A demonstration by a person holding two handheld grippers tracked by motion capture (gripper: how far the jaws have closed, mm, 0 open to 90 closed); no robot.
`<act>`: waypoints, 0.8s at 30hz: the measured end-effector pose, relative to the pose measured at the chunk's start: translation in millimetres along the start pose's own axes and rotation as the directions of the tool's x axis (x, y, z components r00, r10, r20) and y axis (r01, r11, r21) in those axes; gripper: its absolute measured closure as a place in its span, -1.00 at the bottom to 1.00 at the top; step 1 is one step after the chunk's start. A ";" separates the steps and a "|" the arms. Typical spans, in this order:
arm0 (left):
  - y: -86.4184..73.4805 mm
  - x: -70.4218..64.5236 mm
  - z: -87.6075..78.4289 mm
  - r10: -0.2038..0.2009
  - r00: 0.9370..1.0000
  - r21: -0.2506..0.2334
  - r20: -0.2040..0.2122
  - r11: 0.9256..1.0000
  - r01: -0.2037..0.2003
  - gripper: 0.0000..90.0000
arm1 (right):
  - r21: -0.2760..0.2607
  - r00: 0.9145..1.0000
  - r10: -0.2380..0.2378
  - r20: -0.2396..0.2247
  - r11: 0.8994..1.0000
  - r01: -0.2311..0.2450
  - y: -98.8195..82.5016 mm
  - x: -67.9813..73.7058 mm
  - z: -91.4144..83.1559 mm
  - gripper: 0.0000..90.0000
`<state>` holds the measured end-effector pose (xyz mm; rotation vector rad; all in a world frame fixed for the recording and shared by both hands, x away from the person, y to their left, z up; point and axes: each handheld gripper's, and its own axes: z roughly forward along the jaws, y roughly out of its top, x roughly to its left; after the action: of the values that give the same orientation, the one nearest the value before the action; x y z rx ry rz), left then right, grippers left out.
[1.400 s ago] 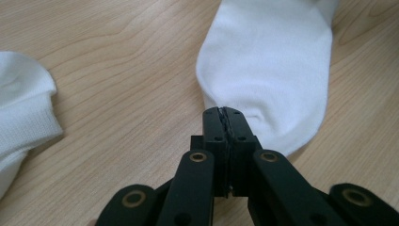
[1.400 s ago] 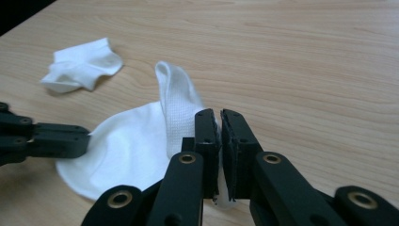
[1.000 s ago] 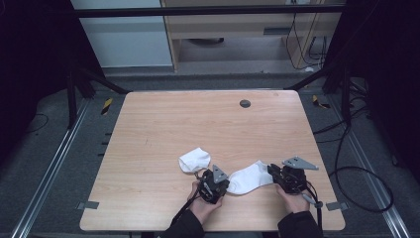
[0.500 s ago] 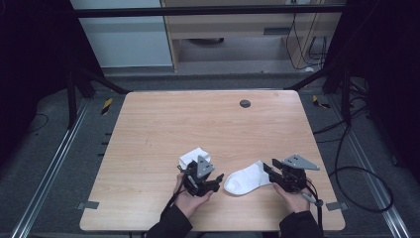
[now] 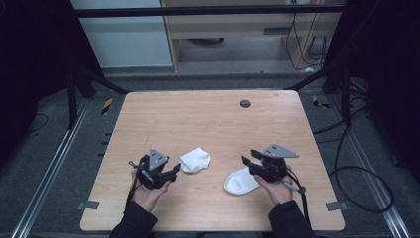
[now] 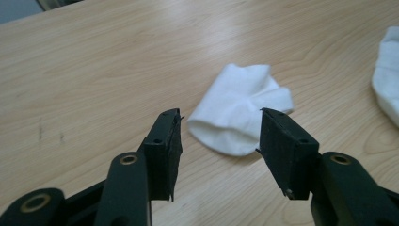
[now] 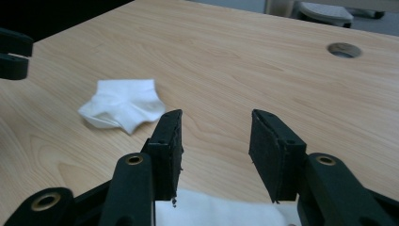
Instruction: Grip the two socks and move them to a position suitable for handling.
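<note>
Between both gaping grippers, folded sock and flat sock lie apart.

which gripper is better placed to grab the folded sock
Left. The left gripper is open beside the folded sock, which lies just beyond its fingers. The right gripper sits farther away, over the flat sock.

Most of the table lies bare toward 12 o'clock, broken by 1 small round hole. Near the front edge, 2 white socks lie in the way: a folded sock and a flat sock, with bare wood between them.
</note>
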<state>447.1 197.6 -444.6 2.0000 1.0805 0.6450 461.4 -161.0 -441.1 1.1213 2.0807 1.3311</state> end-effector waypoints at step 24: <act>-20.2 11.1 19.8 -0.067 0.998 0.043 -0.016 0.997 0.068 0.34 | 0.205 0.982 -0.132 -0.136 0.966 0.158 7.2 63.5 119.2 0.38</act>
<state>457.5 206.7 -471.7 1.9895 1.1750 0.6057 511.5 -42.9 -484.0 0.9696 2.3928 1.1521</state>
